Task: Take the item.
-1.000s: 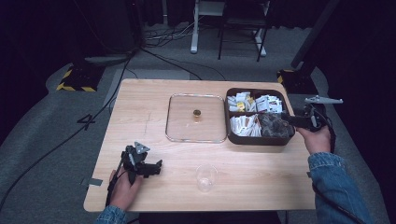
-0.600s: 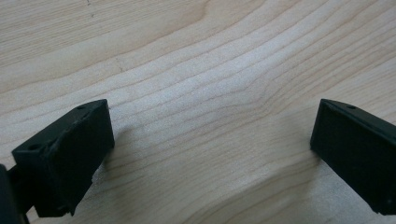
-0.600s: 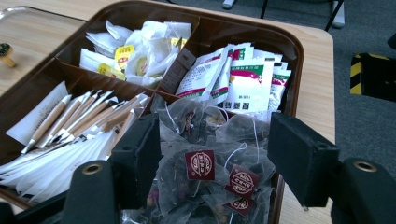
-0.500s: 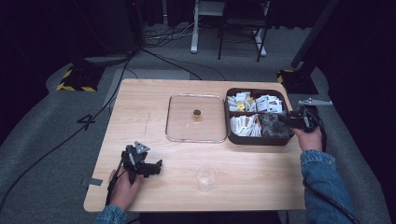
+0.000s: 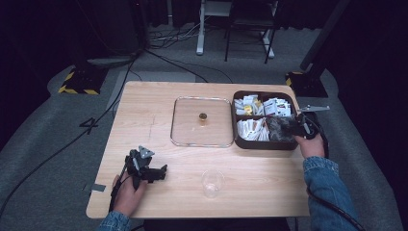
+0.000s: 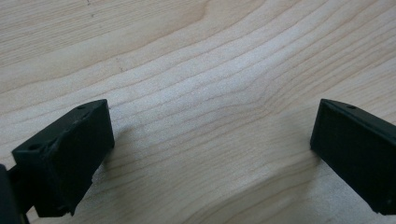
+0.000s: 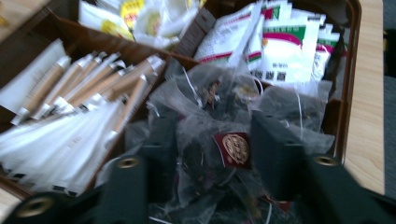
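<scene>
My right gripper (image 5: 290,127) dips into the near right compartment of the dark brown box (image 5: 263,145), into a heap of mesh tea bags (image 5: 278,129). In the right gripper view its jaws (image 7: 217,156) have just been closing. They stand on either side of a tea bag (image 7: 201,154) with a red label (image 7: 235,149), and a gap still shows between them. My left gripper (image 5: 159,172) rests on the table near the front left. In the left gripper view its jaws (image 6: 210,154) stand wide open over bare wood.
A glass lid (image 5: 185,130) with a small brass knob (image 5: 203,117) lies flat to the left of the box. A clear glass cup (image 5: 212,183) stands near the front edge. The box also holds stick packets (image 7: 79,93) and white sachets (image 7: 285,51).
My right hand has come down and leftward into the box's tea bag compartment. The left hand and gripper have stayed put.
</scene>
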The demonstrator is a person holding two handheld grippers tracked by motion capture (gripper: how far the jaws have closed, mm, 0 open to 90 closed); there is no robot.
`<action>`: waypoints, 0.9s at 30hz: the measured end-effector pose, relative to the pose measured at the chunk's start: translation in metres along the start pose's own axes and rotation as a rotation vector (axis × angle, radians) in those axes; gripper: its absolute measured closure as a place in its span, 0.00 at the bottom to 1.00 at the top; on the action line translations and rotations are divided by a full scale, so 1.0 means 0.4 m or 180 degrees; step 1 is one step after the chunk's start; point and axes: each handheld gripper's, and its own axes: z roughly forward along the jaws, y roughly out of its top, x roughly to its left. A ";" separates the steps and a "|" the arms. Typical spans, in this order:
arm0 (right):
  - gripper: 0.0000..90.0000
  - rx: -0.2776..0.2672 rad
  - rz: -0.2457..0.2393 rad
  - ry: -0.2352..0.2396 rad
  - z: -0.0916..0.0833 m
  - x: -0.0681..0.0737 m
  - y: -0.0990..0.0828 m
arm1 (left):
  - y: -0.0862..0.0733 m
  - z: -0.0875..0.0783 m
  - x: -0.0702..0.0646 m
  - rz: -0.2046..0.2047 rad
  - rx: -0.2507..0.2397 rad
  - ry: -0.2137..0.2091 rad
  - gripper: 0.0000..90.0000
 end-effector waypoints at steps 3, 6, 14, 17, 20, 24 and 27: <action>0.79 0.0030 -0.0035 -0.0021 0.000 0.003 -0.002 | 0.000 0.000 0.000 -0.0003 0.0000 -0.0001 0.00; 0.88 0.0045 -0.0064 -0.0023 -0.003 0.006 0.000 | 0.000 0.000 0.000 -0.0003 0.0000 -0.0001 0.00; 0.88 -0.0035 -0.0041 0.0002 -0.018 0.008 0.006 | 0.000 0.000 0.000 -0.0002 0.0000 -0.0001 0.00; 0.89 -0.0087 -0.0019 0.0029 -0.027 0.008 0.010 | 0.000 0.000 0.000 -0.0003 -0.0001 -0.0001 0.00; 0.89 -0.0119 0.0006 0.0059 -0.036 0.010 0.015 | 0.000 0.000 0.000 0.0001 0.0000 0.0001 0.00; 0.89 -0.0243 0.0047 0.0142 -0.062 0.008 0.026 | 0.000 0.000 0.000 0.0002 0.0000 0.0002 0.00; 0.89 -0.0341 0.0102 0.0245 -0.083 0.010 0.030 | 0.000 0.000 0.000 0.0001 -0.0001 0.0000 0.00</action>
